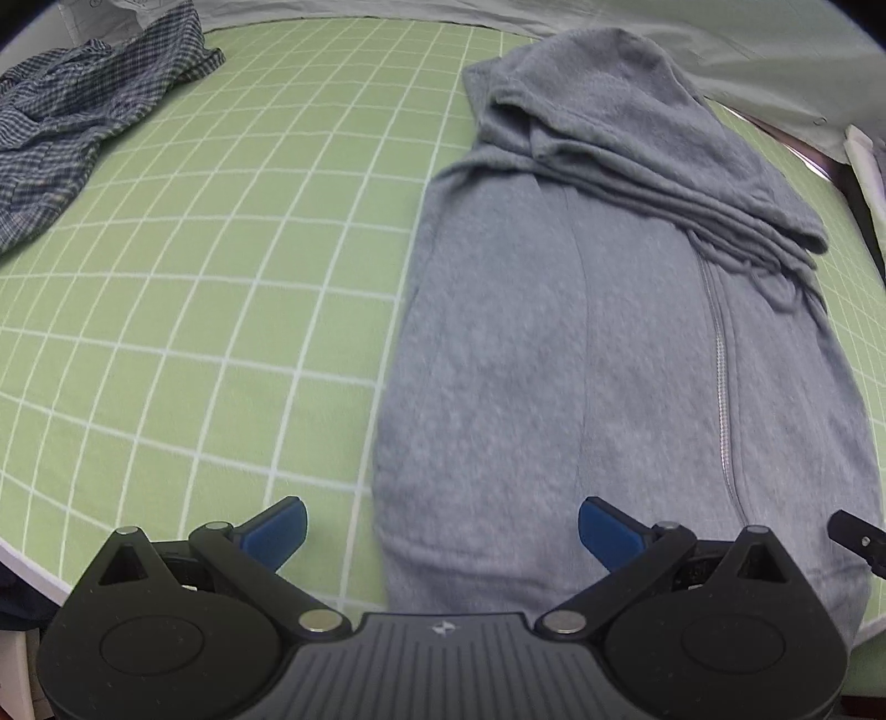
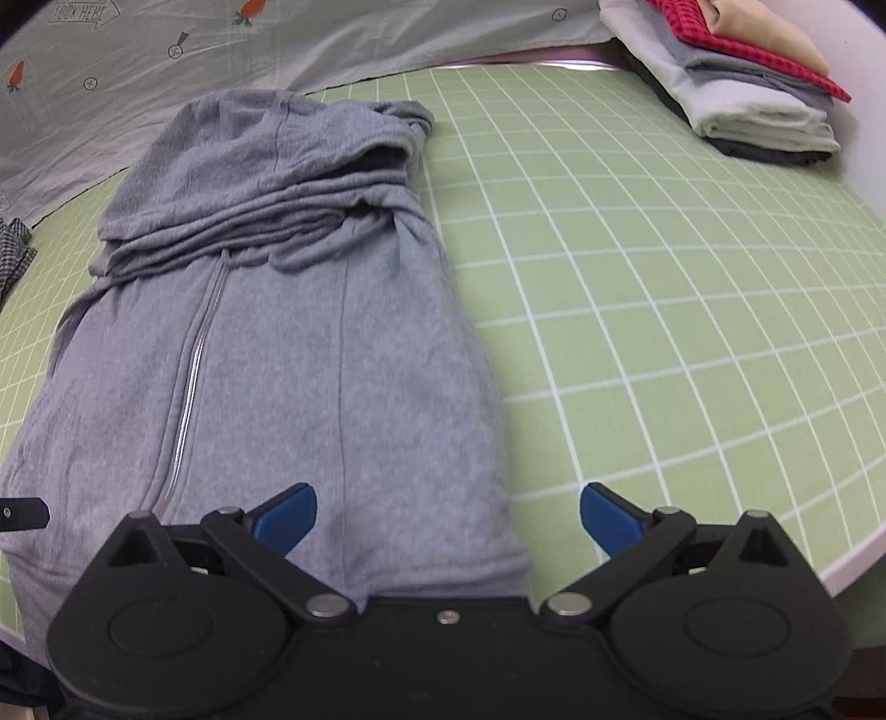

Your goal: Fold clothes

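Observation:
A grey zip hoodie (image 1: pixel 598 343) lies lengthwise on the green grid mat (image 1: pixel 232 266), sides folded in, hood bunched at the far end. It also shows in the right wrist view (image 2: pixel 288 343). My left gripper (image 1: pixel 442 531) is open and empty over the hoodie's near left hem corner. My right gripper (image 2: pixel 448 520) is open and empty over the near right hem corner. The tip of the other gripper shows at the right edge of the left wrist view (image 1: pixel 855 534) and at the left edge of the right wrist view (image 2: pixel 22 512).
A crumpled blue checked shirt (image 1: pixel 72 127) lies at the mat's far left. A stack of folded clothes (image 2: pixel 747 83) sits at the far right corner. A pale printed sheet (image 2: pixel 221 50) lies behind the mat (image 2: pixel 664 266). The mat's near edge is close under both grippers.

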`<move>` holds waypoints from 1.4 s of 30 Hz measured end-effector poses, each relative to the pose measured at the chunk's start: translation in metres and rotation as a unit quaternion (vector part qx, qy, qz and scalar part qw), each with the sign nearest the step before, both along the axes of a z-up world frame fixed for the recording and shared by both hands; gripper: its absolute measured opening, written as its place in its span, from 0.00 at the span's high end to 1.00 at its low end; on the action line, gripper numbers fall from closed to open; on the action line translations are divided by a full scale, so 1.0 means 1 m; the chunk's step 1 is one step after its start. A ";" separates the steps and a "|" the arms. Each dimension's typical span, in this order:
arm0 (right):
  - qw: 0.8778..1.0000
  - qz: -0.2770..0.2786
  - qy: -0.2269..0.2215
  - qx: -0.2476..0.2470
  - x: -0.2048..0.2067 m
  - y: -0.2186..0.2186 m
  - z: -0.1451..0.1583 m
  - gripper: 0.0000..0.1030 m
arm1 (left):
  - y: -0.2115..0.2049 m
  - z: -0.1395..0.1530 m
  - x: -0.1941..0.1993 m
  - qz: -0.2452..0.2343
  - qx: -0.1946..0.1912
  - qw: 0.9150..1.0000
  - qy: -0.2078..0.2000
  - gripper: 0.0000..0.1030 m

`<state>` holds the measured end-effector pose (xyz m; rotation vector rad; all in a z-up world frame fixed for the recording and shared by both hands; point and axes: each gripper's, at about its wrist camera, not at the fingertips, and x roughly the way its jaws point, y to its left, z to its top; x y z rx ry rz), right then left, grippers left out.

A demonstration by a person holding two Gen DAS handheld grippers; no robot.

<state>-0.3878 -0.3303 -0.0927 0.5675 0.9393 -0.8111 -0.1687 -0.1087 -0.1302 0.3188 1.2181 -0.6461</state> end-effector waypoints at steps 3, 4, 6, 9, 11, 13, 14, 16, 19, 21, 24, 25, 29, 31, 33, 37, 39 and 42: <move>1.000 0.013 0.003 0.014 -0.001 0.007 -0.005 0.00 | 0.004 -0.005 -0.005 -0.001 0.001 1.000 0.016 0.00; 1.000 0.017 0.006 0.015 -0.001 0.009 -0.006 0.00 | 0.005 -0.006 -0.007 -0.004 0.000 1.000 0.017 0.00; 1.000 0.023 0.010 0.018 0.000 0.013 -0.008 0.00 | 0.005 -0.006 -0.009 -0.010 0.001 1.000 0.017 0.00; 0.999 0.028 0.013 0.019 0.000 0.017 -0.010 0.00 | 0.004 -0.007 -0.014 -0.024 0.003 1.000 0.018 0.00; 0.999 0.027 0.014 0.018 0.000 0.017 -0.011 0.00 | 0.002 -0.007 -0.017 -0.037 0.001 0.999 0.019 0.01; 0.999 0.027 0.016 0.019 0.002 0.017 -0.011 0.00 | 0.000 -0.006 -0.021 -0.055 -0.002 0.998 0.019 0.06; 0.999 0.027 0.015 0.020 0.002 0.017 -0.011 0.01 | -0.002 -0.004 -0.024 -0.071 -0.004 0.997 0.016 0.15; 0.999 0.027 0.012 0.025 0.002 0.014 -0.009 0.05 | -0.007 0.000 -0.027 -0.096 -0.007 0.995 0.016 0.34; 0.999 0.033 -0.013 0.030 0.002 0.011 -0.001 0.47 | -0.010 0.002 -0.023 -0.101 -0.025 0.994 0.040 0.67; 0.996 0.037 -0.046 0.061 0.001 0.005 0.002 0.81 | -0.008 0.003 -0.011 -0.070 -0.057 0.993 0.082 0.83; 0.993 0.034 -0.086 0.075 0.003 -0.003 0.009 0.83 | -0.010 0.018 0.003 -0.050 -0.098 0.989 0.098 0.85; 0.992 0.033 -0.097 0.074 0.005 -0.006 0.014 0.83 | -0.013 0.025 0.008 -0.042 -0.114 0.987 0.100 0.85; 0.985 0.027 -0.159 0.068 0.013 -0.026 0.039 0.84 | -0.031 0.054 0.033 -0.022 -0.166 0.982 0.087 0.86; 0.981 0.025 -0.181 0.056 0.022 -0.041 0.054 0.84 | -0.042 0.067 0.051 -0.011 -0.192 0.978 0.085 0.86; 0.977 0.016 -0.208 0.051 0.031 -0.060 0.066 0.84 | -0.055 0.078 0.069 -0.002 -0.215 0.973 0.080 0.86; 0.968 -0.007 -0.247 0.039 0.056 -0.095 0.081 0.84 | -0.087 0.100 0.106 0.010 -0.245 0.968 0.051 0.85; 0.966 -0.016 -0.255 0.028 0.070 -0.111 0.085 0.84 | -0.101 0.104 0.123 0.018 -0.254 0.966 0.043 0.85; 0.968 -0.023 -0.249 0.016 0.093 -0.131 0.080 0.82 | -0.129 0.092 0.147 0.029 -0.244 0.968 0.045 0.85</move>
